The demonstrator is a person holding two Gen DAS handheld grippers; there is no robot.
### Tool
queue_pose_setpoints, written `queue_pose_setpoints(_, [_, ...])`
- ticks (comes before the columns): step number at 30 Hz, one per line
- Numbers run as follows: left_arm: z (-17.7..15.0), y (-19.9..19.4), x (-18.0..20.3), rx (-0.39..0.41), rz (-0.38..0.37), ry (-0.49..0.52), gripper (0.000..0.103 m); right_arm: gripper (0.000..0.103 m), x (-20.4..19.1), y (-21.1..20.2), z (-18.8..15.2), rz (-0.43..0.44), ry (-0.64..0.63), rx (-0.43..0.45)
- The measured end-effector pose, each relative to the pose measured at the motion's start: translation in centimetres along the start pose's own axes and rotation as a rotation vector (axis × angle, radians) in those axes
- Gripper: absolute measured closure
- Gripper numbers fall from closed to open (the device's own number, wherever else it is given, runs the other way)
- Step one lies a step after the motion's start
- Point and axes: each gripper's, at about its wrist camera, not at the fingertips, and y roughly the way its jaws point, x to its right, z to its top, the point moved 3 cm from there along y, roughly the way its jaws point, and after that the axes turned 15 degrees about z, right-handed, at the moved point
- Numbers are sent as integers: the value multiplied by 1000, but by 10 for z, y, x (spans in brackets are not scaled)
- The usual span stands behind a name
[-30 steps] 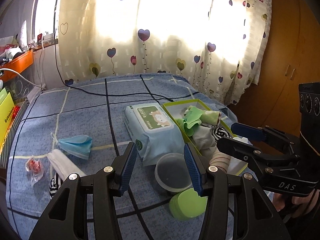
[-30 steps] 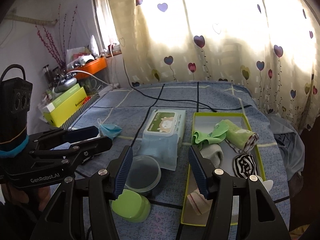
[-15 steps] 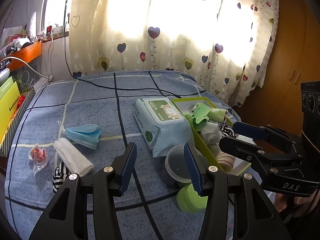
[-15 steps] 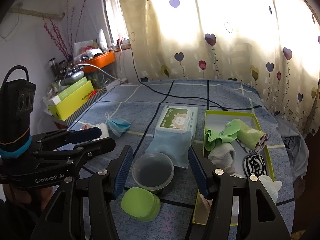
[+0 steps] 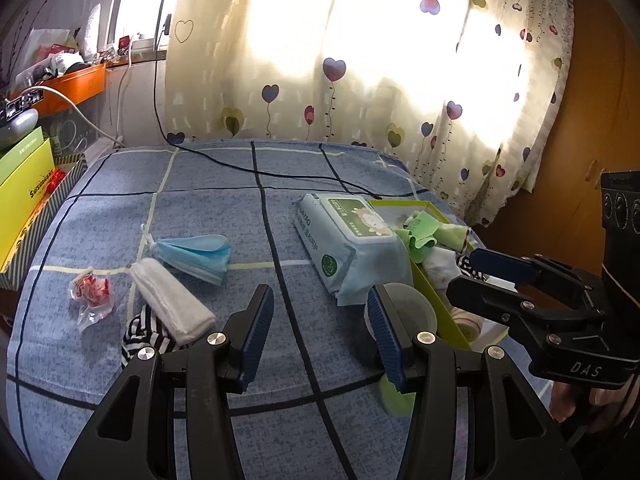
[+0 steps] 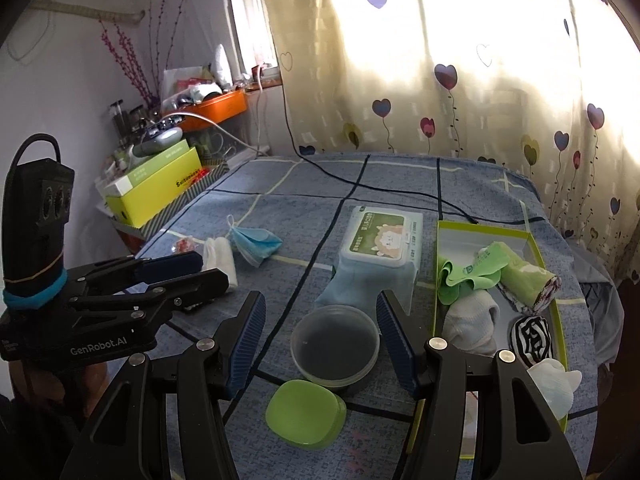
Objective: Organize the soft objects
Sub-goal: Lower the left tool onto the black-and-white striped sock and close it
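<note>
Bedspread (image 5: 192,208) in blue check fills the left wrist view, and the left tool (image 5: 320,332) hangs above its near edge with fingers spread wide and nothing between them. Toward the left edge of the bed lie a blue face mask (image 5: 196,256), a rolled white cloth (image 5: 172,300) just beside it, a striped sock (image 5: 144,332) touching the roll's near end, and a small red-and-clear wrapper (image 5: 92,292). A wipes pack (image 5: 352,248) sits near the right edge, against a green tray (image 5: 436,300) holding soft items; the right tool (image 5: 476,276) reaches in from the right above the tray. From the right wrist view, the right tool (image 6: 320,340) is also spread wide and empty, hovering over a clear round container (image 6: 336,344) with a green lid (image 6: 306,414) lying just in front of it. The green tray (image 6: 444,232) lies along the bed's right edge and carries a green cloth (image 6: 468,276), a rolled green towel (image 6: 528,284), a white sock (image 6: 472,324), a striped roll (image 6: 532,336) and a white piece (image 6: 556,384) at its near end. The left tool (image 6: 188,272) shows at the left, over the white cloth (image 6: 220,256) and the mask (image 6: 256,244). A yellow box (image 6: 156,192) stands beside the bed's left edge.
</note>
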Motion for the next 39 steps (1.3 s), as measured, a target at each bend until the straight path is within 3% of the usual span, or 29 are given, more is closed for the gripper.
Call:
queue_pose_setpoints(15, [-12, 3, -55, -20, 50, -111, 53, 46, -26, 26, 5, 48, -46, -44])
queue_pose_setpoints(26, [-23, 9, -102, -30, 170, -166, 53, 46, -41, 51, 13, 77, -75, -80])
queue_pose_setpoints(39, [-46, 56, -123, -158, 207, -152, 53, 46, -56, 84, 13, 103, -99, -144])
